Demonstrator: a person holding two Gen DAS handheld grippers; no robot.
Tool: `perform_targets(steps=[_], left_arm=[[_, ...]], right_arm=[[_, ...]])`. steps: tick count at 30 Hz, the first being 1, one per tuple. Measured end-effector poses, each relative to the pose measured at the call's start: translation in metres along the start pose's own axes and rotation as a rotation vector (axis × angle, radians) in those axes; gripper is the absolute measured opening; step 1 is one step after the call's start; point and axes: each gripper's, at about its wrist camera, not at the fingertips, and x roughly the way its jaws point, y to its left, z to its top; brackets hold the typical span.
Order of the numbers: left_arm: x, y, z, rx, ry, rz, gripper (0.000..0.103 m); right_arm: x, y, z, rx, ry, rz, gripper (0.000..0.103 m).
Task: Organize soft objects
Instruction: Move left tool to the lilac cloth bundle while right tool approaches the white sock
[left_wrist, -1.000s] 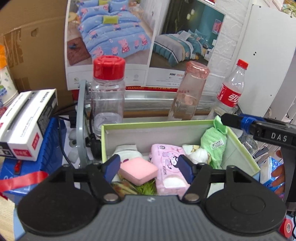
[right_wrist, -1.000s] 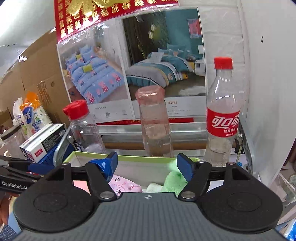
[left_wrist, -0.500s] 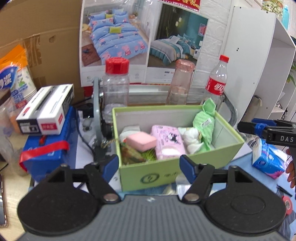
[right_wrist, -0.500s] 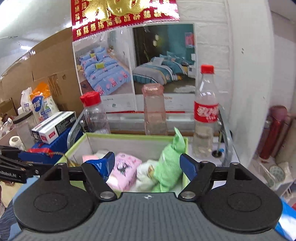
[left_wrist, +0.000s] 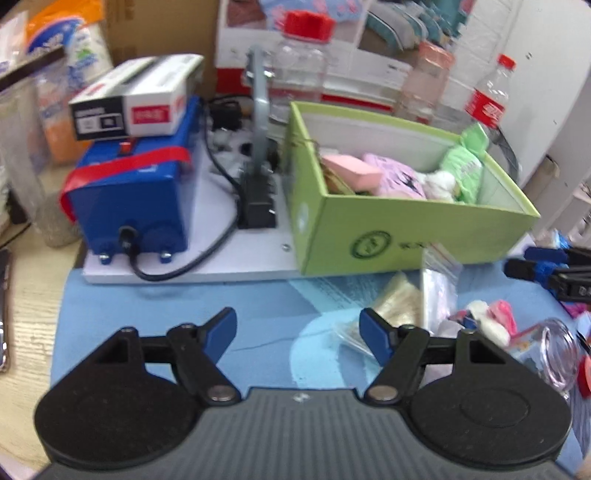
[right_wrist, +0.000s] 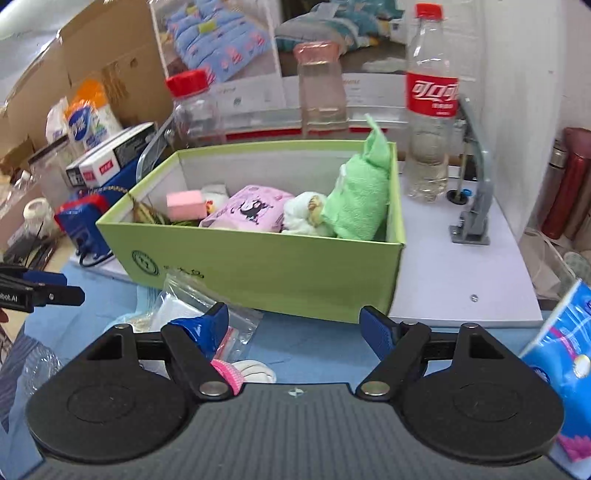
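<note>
A green cardboard box (left_wrist: 406, 229) (right_wrist: 266, 266) holds a pink sponge (left_wrist: 351, 171), a pink tissue pack (right_wrist: 251, 212), a white plush (right_wrist: 303, 214) and a green towel (right_wrist: 362, 192) leaning on its right wall. My left gripper (left_wrist: 297, 325) is open and empty over the blue mat, in front of the box. My right gripper (right_wrist: 294, 317) is open too, low before the box's front wall. On the mat lie clear zip bags (left_wrist: 436, 284) (right_wrist: 192, 295), a pink-and-white soft item (left_wrist: 491, 321) (right_wrist: 240, 369) and a blue tissue pack (right_wrist: 565, 350).
A blue machine (left_wrist: 129, 192) with a white carton (left_wrist: 136, 107) on top stands left of the box. Behind it are a red-capped jar (left_wrist: 303, 62), a pink bottle (right_wrist: 321, 92) and a cola bottle (right_wrist: 432, 110). A grey clamp (right_wrist: 476, 192) stands at the right, and a clear jar (left_wrist: 554, 354) lies on the mat.
Both grippers have drawn back from above the box and sunk toward the mat. The box now lies ahead of the fingertips, and the mat's loose items have come into view.
</note>
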Motion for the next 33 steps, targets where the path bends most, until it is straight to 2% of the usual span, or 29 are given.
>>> perform_targets(steps=[5,7,12,16,22,27,29,31,33], left_arm=[[0.008,-0.042,0.017,0.181,0.111,-0.178,0.072],[0.014,-0.06,0.023,0.25,0.163,-0.224,0.072],[0.035,-0.097,0.028,0.402,0.268,-0.254,0.072],[0.056,-0.105,0.025,0.465,0.326,-0.199,0.073],[0.056,-0.076,0.031,0.382,0.317,-0.139,0.074],[0.041,-0.033,0.038,0.264,0.269,-0.089,0.074],[0.037,-0.016,0.042,0.216,0.248,-0.041,0.074],[0.035,0.002,0.042,0.176,0.219,0.045,0.074],[0.032,0.025,0.043,0.109,0.207,0.084,0.073]], right_arm=[[0.004,-0.009,0.001,0.025,-0.008,-0.011,0.065],[0.004,-0.014,0.0,0.042,-0.011,-0.016,0.065],[-0.001,-0.025,-0.004,0.061,-0.018,-0.019,0.065],[-0.003,-0.031,-0.004,0.078,-0.028,-0.023,0.065],[-0.003,-0.026,-0.003,0.05,-0.005,0.007,0.065],[0.015,-0.008,0.003,-0.027,0.111,0.086,0.066],[0.024,0.0,0.011,-0.065,0.161,0.099,0.066],[0.034,0.009,0.019,-0.104,0.216,0.112,0.066],[0.041,0.018,0.024,-0.146,0.252,0.116,0.066]])
